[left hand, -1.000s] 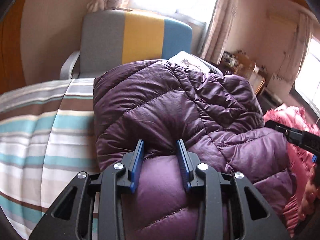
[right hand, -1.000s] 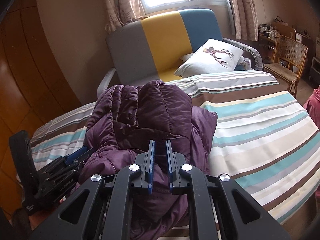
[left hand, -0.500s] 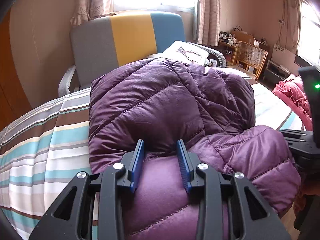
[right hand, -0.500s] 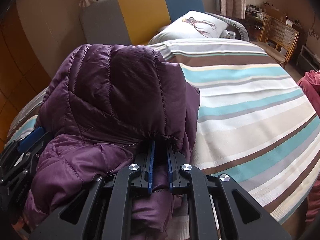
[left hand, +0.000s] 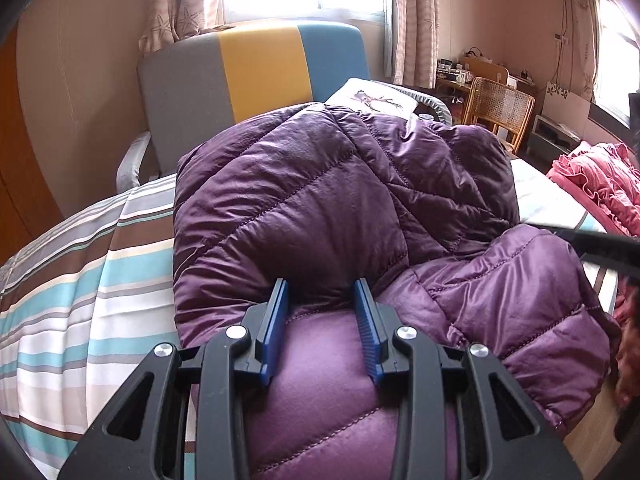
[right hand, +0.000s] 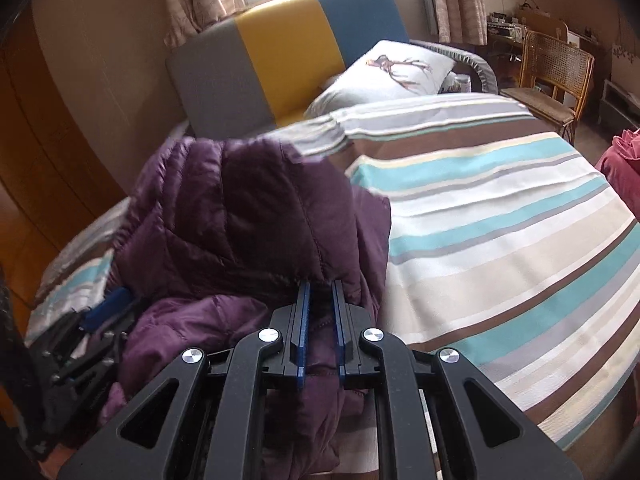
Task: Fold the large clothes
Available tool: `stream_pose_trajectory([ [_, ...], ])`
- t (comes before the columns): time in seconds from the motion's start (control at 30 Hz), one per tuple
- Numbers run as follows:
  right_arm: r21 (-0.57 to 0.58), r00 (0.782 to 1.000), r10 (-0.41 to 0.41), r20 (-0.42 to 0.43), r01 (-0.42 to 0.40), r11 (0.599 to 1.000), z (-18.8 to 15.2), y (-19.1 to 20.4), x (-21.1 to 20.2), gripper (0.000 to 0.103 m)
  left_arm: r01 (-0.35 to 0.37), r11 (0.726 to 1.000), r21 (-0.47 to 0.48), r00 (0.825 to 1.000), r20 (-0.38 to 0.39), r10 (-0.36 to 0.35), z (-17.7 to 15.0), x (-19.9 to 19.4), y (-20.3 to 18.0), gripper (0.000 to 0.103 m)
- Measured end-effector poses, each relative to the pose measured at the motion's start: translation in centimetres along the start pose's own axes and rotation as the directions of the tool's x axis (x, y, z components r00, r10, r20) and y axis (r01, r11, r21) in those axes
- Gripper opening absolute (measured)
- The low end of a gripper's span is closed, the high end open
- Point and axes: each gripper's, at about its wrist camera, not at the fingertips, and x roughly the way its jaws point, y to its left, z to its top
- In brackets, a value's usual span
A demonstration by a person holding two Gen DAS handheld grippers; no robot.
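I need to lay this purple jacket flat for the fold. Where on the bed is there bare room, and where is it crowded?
Widest free patch: the striped bedspread right of the purple quilted down jacket, between the white deer-print pillow at the head and the bed's near edge. A narrower strip shows left of the jacket in the left wrist view. Crowded: the near left corner, where both grippers hold the bunched jacket, and the far right edge by the pink ruffled garment.

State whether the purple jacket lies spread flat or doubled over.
Doubled over: the purple jacket has a padded layer lying over another, both tongs gripping its near edge on the striped bed.
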Motion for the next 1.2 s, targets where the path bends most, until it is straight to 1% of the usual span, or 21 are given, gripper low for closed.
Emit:
stream_pose_trajectory([
  [0.03, -0.001, 1.0, -0.001, 0.023, 0.001, 1.0, 0.5, 0.2, -0.7, 0.01, -0.007, 1.0, 0.0, 1.0, 0.001, 0.007, 0.0, 0.0, -0.1, 0.033],
  [0.1, -0.019, 0.999, 0.015, 0.031, -0.014, 1.0, 1.6, 1.0, -0.7, 0.01, -0.022, 1.0, 0.001, 1.0, 0.003, 0.022, 0.1, -0.1, -0.4, 0.033],
  [0.17, -0.041, 1.0, 0.016, 0.01, -0.015, 0.999, 2.6, 2.0, 0.5, 0.01, -0.043, 0.999, 0.007, 0.999, 0.006, 0.043, 0.2, -0.2, -0.9, 0.034],
  [0.23, -0.068, 1.0, -0.014, -0.025, 0.012, 0.998, 3.4, 2.9, 2.4, 0.01, -0.057, 0.998, 0.019, 0.998, 0.011, 0.057, 0.2, -0.3, -1.2, 0.035],
  [0.3, -0.065, 0.995, -0.058, -0.076, 0.053, 0.996, 4.1, 3.1, 4.7, 0.01, -0.062, 0.998, 0.033, 0.998, 0.016, 0.062, 0.2, -0.3, -1.5, 0.035],
  [0.4, -0.058, 0.988, -0.085, -0.127, 0.079, 0.995, 4.5, 2.3, 8.3, 0.01, -0.041, 0.999, 0.026, 0.999, 0.016, 0.04, 0.2, -0.2, -1.3, 0.036],
  [0.47, -0.07, 0.988, -0.088, -0.129, 0.08, 0.994, 3.8, 1.7, 10.0, 0.01, 0.007, 1.0, 0.015, 1.0, 0.008, -0.007, 0.6, -0.7, -1.1, 0.039],
  [0.5, -0.068, 0.989, -0.091, -0.119, 0.083, 0.994, 3.5, 1.3, 10.3, 0.009, 0.048, 0.999, 0.001, 0.999, 0.008, -0.048, 1.0, -1.2, -0.7, 0.048],
  [0.53, -0.064, 0.99, -0.088, -0.108, 0.081, 0.995, 3.2, 1.1, 10.2, 0.009, 0.075, 0.997, -0.014, 0.997, 0.014, -0.074, 1.5, -1.7, -0.2, 0.066],
  [0.57, -0.059, 0.993, -0.076, -0.091, 0.071, 0.996, 2.9, 0.8, 9.9, 0.009, 0.083, 0.996, -0.027, 0.996, 0.028, -0.082, 2.1, -2.1, 0.4, 0.072],
  [0.6, -0.059, 0.994, -0.076, -0.077, 0.071, 0.996, 2.6, 0.6, 9.5, 0.009, 0.062, 0.997, -0.038, 0.997, 0.043, -0.061, 2.8, -2.3, 1.1, 0.073],
  [0.67, -0.063, 0.996, -0.08, -0.043, 0.077, 0.995, 1.9, 0.5, 8.9, 0.009, 0.024, 0.998, -0.064, 0.999, 0.042, -0.021, 4.2, -1.7, 2.1, 0.073],
  [0.73, -0.066, 0.996, -0.087, -0.021, 0.086, 0.994, 1.2, 0.6, 8.3, 0.009, 0.036, 0.997, -0.073, 0.999, 0.007, -0.035, 5.2, -0.2, 2.6, 0.073],
  [0.77, -0.065, 0.996, -0.09, -0.014, 0.089, 0.994, 1.0, 0.6, 8.2, 0.009, 0.023, 0.999, -0.049, 0.999, -0.036, -0.024, 5.7, 1.4, 2.3, 0.073],
  [0.83, -0.064, 0.996, -0.092, -0.01, 0.091, 0.994, 0.8, 0.5, 8.0, 0.009, -0.011, 1.0, 0.009, 0.996, -0.093, 0.012, 5.7, 3.8, 1.6, 0.075],
  [0.9, -0.058, 0.996, -0.091, -0.005, 0.09, 0.994, 0.7, 0.2, 8.2, 0.009, -0.012, 1.0, 0.024, 0.995, -0.102, 0.014, 5.3, 5.2, 1.2, 0.075],
  [0.97, -0.052, 0.996, -0.085, 0.005, 0.085, 0.995, 0.6, -0.1, 8.7, 0.009, -0.011, 1.0, 0.017, 0.995, -0.1, 0.013, 4.6, 6.5, 0.9, 0.075],
  [1.03, -0.053, 0.996, -0.091, 0.006, 0.091, 0.994, 0.6, -0.2, 8.9, 0.009, -0.01, 1.0, 0.005, 0.995, -0.1, 0.01, 4.2, 7.0, 1.0, 0.075],
  [1.07, -0.073, 0.995, -0.102, 0.003, 0.102, 0.992, 0.7, 0.1, 8.8, 0.009, -0.01, 1.0, 0.004, 0.995, -0.1, 0.01, 4.1, 7.0, 1.1, 0.075],
  [1.13, -0.111, 0.993, -0.114, -0.009, 0.113, 0.987, 1.1, 0.6, 8.1, 0.009, -0.004, 1.0, 0.006, 0.995, -0.1, 0.005, 4.0, 6.8, 1.2, 0.075],
  [1.2, -0.096, 0.995, -0.097, -0.002, 0.096, 0.991, 1.6, 0.6, 6.3, 0.009, -0.01, 1.0, 0.006, 0.995, -0.098, 0.01, 4.0, 6.6, 1.2, 0.076],
])
